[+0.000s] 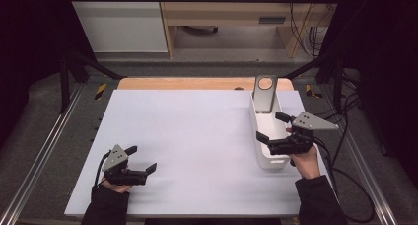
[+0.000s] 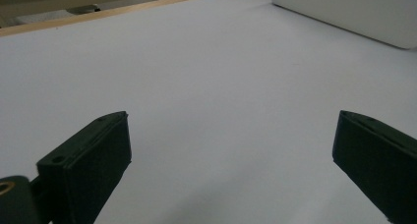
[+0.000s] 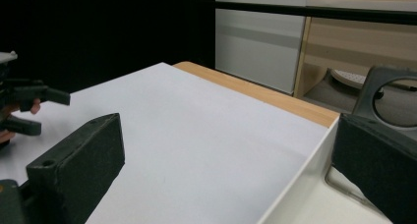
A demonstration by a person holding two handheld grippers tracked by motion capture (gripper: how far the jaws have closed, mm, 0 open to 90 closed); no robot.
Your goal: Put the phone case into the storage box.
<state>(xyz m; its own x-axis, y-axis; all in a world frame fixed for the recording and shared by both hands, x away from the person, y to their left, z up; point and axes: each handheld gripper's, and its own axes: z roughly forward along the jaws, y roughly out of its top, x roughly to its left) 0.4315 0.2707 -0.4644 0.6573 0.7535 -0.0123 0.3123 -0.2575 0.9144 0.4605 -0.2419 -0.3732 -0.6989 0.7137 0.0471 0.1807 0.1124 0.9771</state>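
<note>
White-topped bench [image 1: 197, 151] took most of the high view, wood strip along its far edge, black frame rails round it. Bare white surface in the middle and left.

White oblong bin [image 1: 268, 153] sat at the bench's right side, long axis running near-to-far, its far end close to the far right corner. Open on top. In the left gripper view its white wall [image 2: 354, 13] showed at the upper right, well apart from that gripper.

Grey metal plate [image 1: 264, 93] with a round hole near its top stood tilted in the bin's far end, leaning up past the rim. Right gripper view showed it [image 3: 388, 94] at the right edge, behind one jaw; contact with the bin floor could not be told.

Right gripper [image 1: 277, 128] hung over the bin's near half, claw released, jaws spread wide. In its own view one jaw sat over the white surface outside the bin wall [image 3: 295, 184], the other over the inside. Touching the bin or not: cannot tell. Nothing between the jaws.

Left gripper [image 1: 141, 159] was near the bench's near left corner, low over the surface, claw released, jaws wide apart, nothing held. Own view [image 2: 231, 150] showed plain white surface between them.
</note>
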